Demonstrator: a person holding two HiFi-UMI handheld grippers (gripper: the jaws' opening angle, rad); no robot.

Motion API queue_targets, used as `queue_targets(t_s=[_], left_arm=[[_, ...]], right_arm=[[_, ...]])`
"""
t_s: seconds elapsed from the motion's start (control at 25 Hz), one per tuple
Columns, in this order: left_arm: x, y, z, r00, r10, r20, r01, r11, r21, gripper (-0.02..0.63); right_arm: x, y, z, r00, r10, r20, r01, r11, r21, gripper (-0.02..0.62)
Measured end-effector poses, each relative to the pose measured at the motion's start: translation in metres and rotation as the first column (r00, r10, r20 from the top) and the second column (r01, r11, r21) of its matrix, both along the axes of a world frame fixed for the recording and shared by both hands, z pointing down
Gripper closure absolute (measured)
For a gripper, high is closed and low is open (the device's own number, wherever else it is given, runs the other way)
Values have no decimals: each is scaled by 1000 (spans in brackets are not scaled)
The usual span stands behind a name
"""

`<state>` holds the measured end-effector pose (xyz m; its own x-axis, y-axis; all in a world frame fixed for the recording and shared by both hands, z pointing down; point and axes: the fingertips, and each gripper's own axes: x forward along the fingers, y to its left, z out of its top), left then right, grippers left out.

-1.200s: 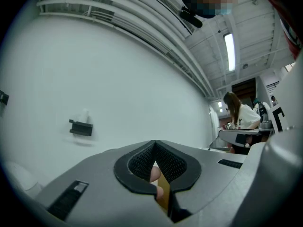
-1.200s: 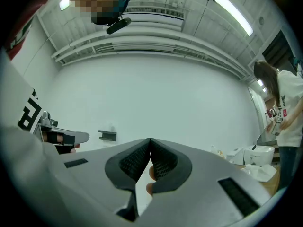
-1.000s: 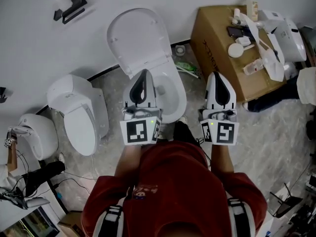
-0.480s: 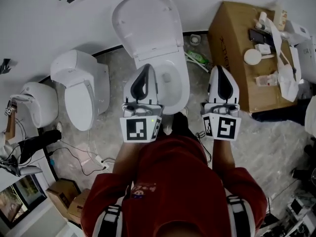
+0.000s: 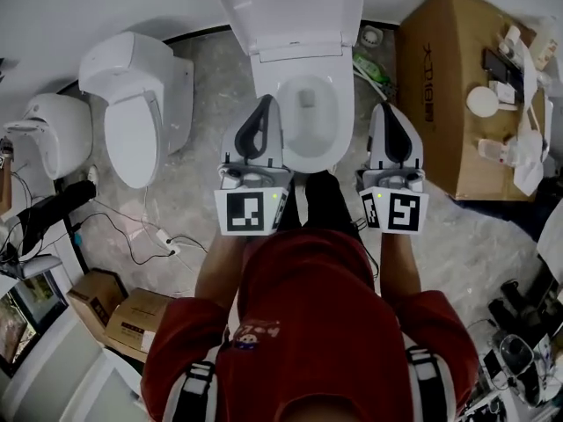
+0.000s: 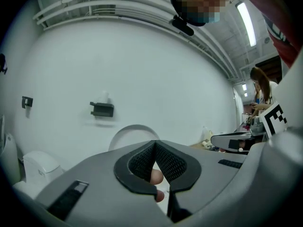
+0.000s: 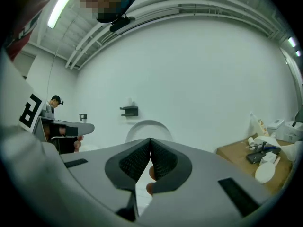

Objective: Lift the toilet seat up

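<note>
The white toilet stands straight ahead in the head view, its lid (image 5: 290,7) raised against the wall. The seat (image 5: 303,158) lies flat on the bowl. My left gripper (image 5: 263,102) hangs over the seat's left rim, shut and empty. My right gripper (image 5: 387,108) is just right of the bowl, apart from it, also shut with nothing in it. In the left gripper view the left gripper (image 6: 155,144) points level at the wall, with the raised lid (image 6: 135,131) behind its tips. The right gripper (image 7: 150,140) shows the same lid (image 7: 149,126) ahead.
A second toilet (image 5: 141,104) and a third white unit (image 5: 44,134) stand to the left. A cardboard box (image 5: 440,86) bearing small items is close on the right. Cables (image 5: 132,227) and small boxes (image 5: 114,310) lie on the floor at left. A black holder (image 6: 102,109) hangs on the wall.
The toilet has slid from the upper left to straight ahead between the grippers, and the bowl now reaches down beside their tips. Both grippers have stayed shut.
</note>
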<state>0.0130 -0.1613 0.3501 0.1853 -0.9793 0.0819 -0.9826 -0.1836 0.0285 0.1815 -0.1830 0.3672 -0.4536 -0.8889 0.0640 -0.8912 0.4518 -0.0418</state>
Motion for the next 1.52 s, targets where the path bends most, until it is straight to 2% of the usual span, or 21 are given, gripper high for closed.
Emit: queue_targets(t_s=[0.24,0.52,0.8,0.92,1.12,1.28,1.36,1.52], left_arm=[[-32,-1,58,1000,-8,4,9,996,-89,595],[-57,9,124,1000,-28,-13,25,983,-180,595],[-66,35,199,1000,7,-14,-11,953,-303,595],[-63,51,232,1000,25,-11,-28,933,-358,595],[-61,73,281,999,48,-12,-48,904,-425,595],[-65,83,310,999,48,-19,-52,885,-463,595],[-65,90,319,998,55,-19,-58,878,-476,595],[-63,101,338,997,75,-9,-70,864,-499,595]], right_arm=[[-44,0,69,994,-106,-36,101,987,-121,581],[-77,18,147,981,-176,-75,152,956,-252,581],[-101,40,216,955,-265,-135,204,914,-350,580],[-115,55,245,933,-332,-140,262,891,-371,581],[-138,86,301,866,-469,-174,359,824,-438,580],[-146,107,343,817,-538,-207,372,766,-524,577],[-145,120,358,795,-566,-218,369,737,-566,560],[-144,143,388,730,-644,-231,396,673,-625,512]])
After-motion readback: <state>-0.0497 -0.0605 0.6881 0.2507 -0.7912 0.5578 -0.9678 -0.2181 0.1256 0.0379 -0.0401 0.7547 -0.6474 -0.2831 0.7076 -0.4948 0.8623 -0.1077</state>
